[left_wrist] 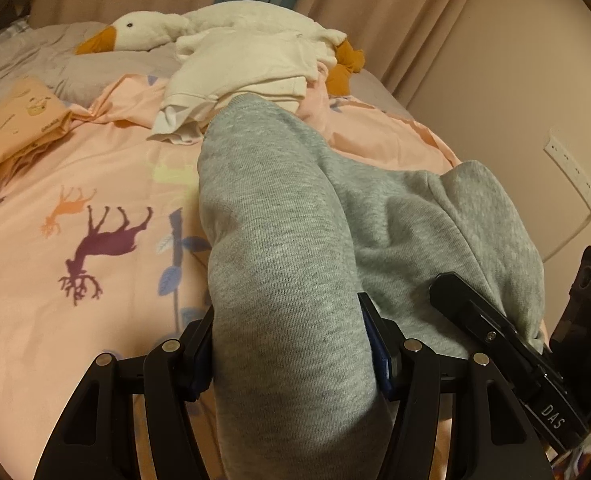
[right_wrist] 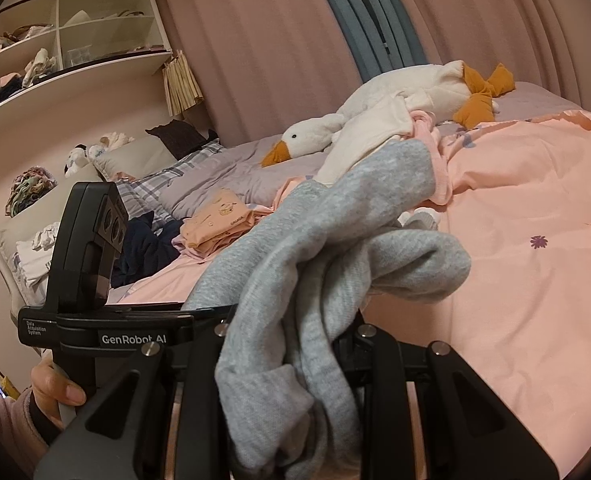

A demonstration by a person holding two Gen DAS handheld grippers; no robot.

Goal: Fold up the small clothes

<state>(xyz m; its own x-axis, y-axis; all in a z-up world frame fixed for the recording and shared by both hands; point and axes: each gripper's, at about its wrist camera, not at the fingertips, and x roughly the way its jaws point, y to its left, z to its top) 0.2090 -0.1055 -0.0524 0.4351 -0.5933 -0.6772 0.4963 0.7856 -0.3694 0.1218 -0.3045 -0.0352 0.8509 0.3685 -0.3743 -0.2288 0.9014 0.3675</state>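
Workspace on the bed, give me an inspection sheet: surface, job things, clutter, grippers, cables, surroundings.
Surface: bed with pink animal-print duvet, rumpled.
Job's things: grey sweat garment, bunched, held up by both grippers; folded peach garment on the duvet; white garment against the goose.
Clutter: plush goose; dark clothing near the pillows.
Grippers: left gripper shut on the grey garment; right gripper shut on it too.
Cables: nothing seen.
Surroundings: curtains, wall shelves, wall socket strip.
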